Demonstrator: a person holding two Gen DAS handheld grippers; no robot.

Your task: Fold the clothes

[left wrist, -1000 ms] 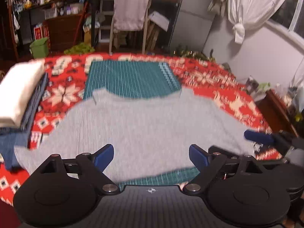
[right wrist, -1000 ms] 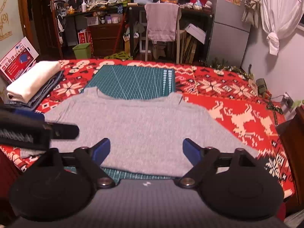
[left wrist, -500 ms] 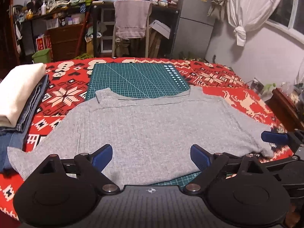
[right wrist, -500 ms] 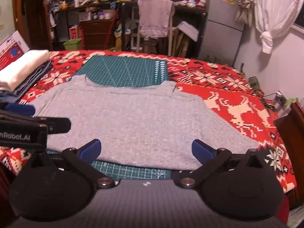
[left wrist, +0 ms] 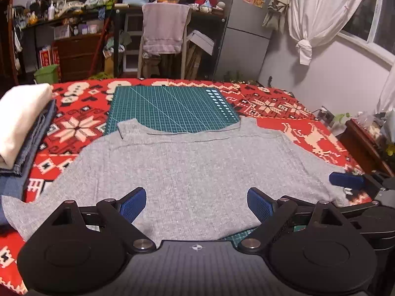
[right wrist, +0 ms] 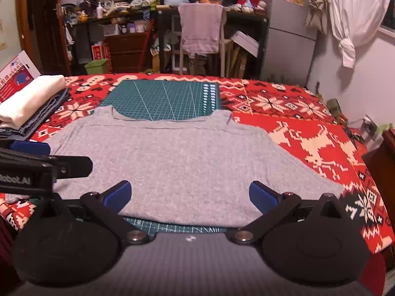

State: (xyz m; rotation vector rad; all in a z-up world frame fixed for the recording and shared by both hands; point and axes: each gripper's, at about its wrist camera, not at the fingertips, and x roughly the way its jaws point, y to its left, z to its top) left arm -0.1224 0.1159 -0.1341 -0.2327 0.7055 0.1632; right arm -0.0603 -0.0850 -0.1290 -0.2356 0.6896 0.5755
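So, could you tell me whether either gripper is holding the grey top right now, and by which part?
Nothing is held. The left gripper and right gripper are both open above the grey top, which lies flat.

- "Robot.AI", first letters cut off by the frame edge: white print on left gripper [right wrist: 43, 153] body.
- Red box [right wrist: 16, 75] print: illegible.
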